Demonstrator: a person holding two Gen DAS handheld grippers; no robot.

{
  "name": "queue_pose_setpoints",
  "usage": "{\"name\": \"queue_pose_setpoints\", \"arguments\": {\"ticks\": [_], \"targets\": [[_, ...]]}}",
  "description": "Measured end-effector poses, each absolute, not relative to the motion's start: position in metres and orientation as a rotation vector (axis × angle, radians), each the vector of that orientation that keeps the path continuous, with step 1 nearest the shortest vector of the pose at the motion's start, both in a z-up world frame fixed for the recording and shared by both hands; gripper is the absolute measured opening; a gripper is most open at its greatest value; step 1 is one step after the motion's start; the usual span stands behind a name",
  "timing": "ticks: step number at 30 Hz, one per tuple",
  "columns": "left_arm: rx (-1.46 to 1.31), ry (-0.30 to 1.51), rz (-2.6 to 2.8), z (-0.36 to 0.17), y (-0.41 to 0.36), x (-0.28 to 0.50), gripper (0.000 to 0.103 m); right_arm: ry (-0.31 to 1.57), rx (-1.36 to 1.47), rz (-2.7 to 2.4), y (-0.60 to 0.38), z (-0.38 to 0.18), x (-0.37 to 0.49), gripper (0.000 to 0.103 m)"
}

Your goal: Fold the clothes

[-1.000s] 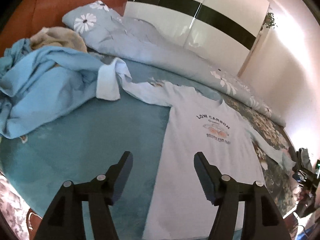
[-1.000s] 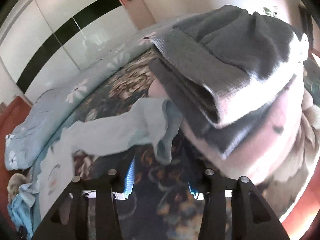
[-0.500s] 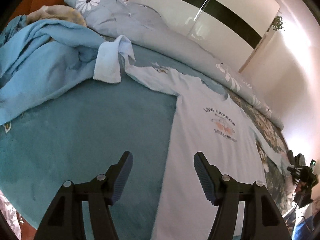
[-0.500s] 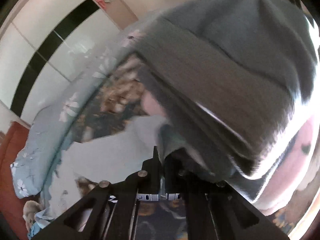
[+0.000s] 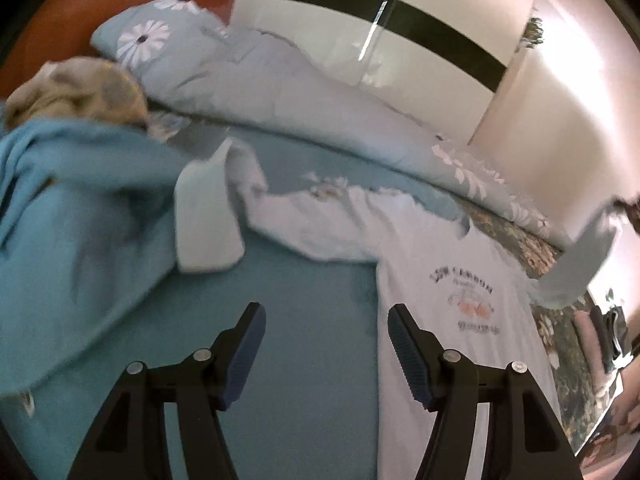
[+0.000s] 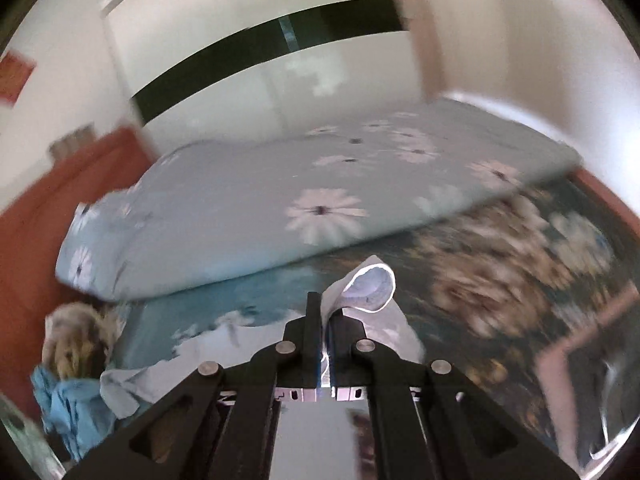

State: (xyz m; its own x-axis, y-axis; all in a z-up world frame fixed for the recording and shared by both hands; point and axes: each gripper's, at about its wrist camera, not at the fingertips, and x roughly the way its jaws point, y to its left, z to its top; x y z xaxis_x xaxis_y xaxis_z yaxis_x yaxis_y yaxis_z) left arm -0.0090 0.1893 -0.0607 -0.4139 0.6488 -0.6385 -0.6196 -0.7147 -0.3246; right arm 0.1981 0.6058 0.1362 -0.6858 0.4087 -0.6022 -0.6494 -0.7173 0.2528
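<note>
Spread flat on the teal bedsheet [image 5: 304, 344] lies the white long-sleeved shirt [image 5: 448, 272]. Its cuff [image 6: 370, 286] is clamped in the right gripper [image 6: 325, 356]; the left gripper [image 5: 323, 354] is held apart, empty.

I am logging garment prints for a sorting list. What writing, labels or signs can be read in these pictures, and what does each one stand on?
Arched dark top line on the chest of the pale long-sleeved T-shirt spread on the bed: blurred; it may read "LOW CARBON", not certain.
Small script under it, around the orange graphic: too blurred to read.
Bottom dark line of the print: too blurred to read.
Red paper on the wall, right wrist view: no legible characters.
Nothing else bears text.
</note>
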Motion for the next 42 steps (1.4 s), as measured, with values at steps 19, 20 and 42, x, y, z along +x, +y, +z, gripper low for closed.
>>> {"name": "queue_pose_setpoints", "arguments": {"ticks": [19, 20, 42], "targets": [[-1.054, -0.186, 2.18, -0.084, 0.16, -0.05, 0.067, 0.486, -1.429, 2.504, 0.445, -0.055, -0.1, 0.003], [-1.055, -0.183, 2.182, -0.085, 0.16, -0.05, 0.067, 0.476, -1.453, 2.495, 0.441, -0.062, -0.104, 0.003], [-1.083, -0.104, 2.253, -0.086, 0.165, -0.075, 0.067, 0.707, -1.378, 2.619, 0.475, -0.035, -0.004, 0.036]]}}
